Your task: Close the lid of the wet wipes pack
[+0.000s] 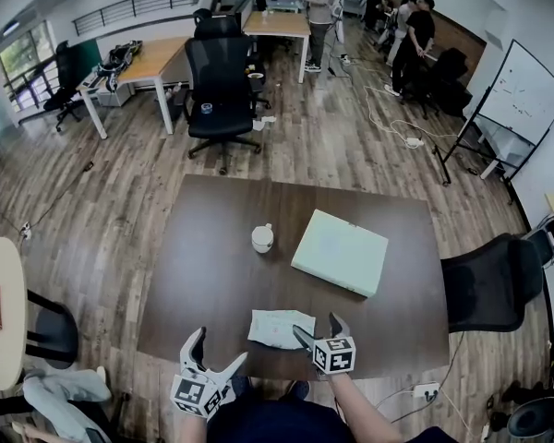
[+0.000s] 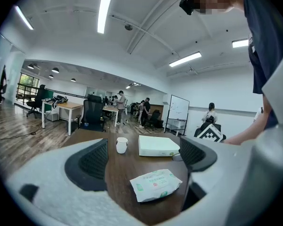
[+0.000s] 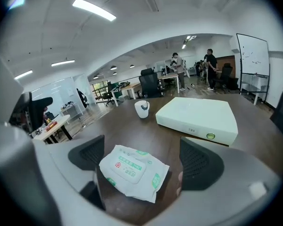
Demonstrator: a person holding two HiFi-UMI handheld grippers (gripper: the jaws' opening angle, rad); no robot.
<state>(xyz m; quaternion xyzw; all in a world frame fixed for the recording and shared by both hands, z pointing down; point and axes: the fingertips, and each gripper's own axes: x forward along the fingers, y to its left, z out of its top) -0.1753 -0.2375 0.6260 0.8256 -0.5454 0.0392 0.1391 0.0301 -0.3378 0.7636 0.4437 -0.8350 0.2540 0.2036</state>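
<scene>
A white wet wipes pack (image 1: 280, 329) with green print lies flat on the dark table (image 1: 212, 266) near its front edge. Its lid sits down flat on top. The pack (image 3: 133, 171) lies just ahead of and between my right gripper's (image 3: 140, 160) jaws, which stand open around it without touching. In the head view the right gripper (image 1: 317, 332) is at the pack's right edge. My left gripper (image 1: 215, 353) stands open at the table's front edge, left of the pack and apart from it. From the left gripper (image 2: 146, 158) view the pack (image 2: 155, 184) lies ahead, slightly right.
A pale green flat box (image 1: 340, 252) lies at the table's right middle, a small white cup (image 1: 262, 238) left of it. A black office chair (image 1: 491, 282) stands at the table's right. Another chair (image 1: 220, 90), desks and several people are further back.
</scene>
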